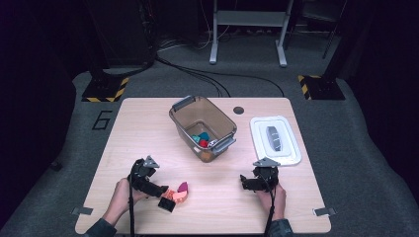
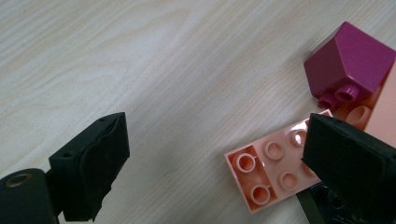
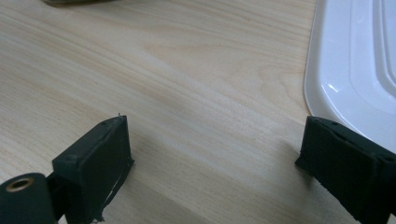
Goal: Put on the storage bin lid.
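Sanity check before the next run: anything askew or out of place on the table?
Mostly tidy. The clear brown plastic bin sits skewed to the table edges, its white lid off and lying flat beside it. A dark magenta sloped brick lies tipped on its side against the peach studded brick.

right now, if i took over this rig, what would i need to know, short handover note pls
Left gripper: jaws open, nothing held, low over the blocks at the near left of the table; one jaw overlaps the peach block without gripping it.
Right gripper: jaws open, empty, over bare wood just short of the white lid.
Things: the peach block, a magenta block and a dark block lie bunched together by the left gripper. The brown bin is mid-table, lid off, with a few coloured pieces already in it.
Done: some pieces binned.
Left: probably bin these three blocks, then fit the lid.
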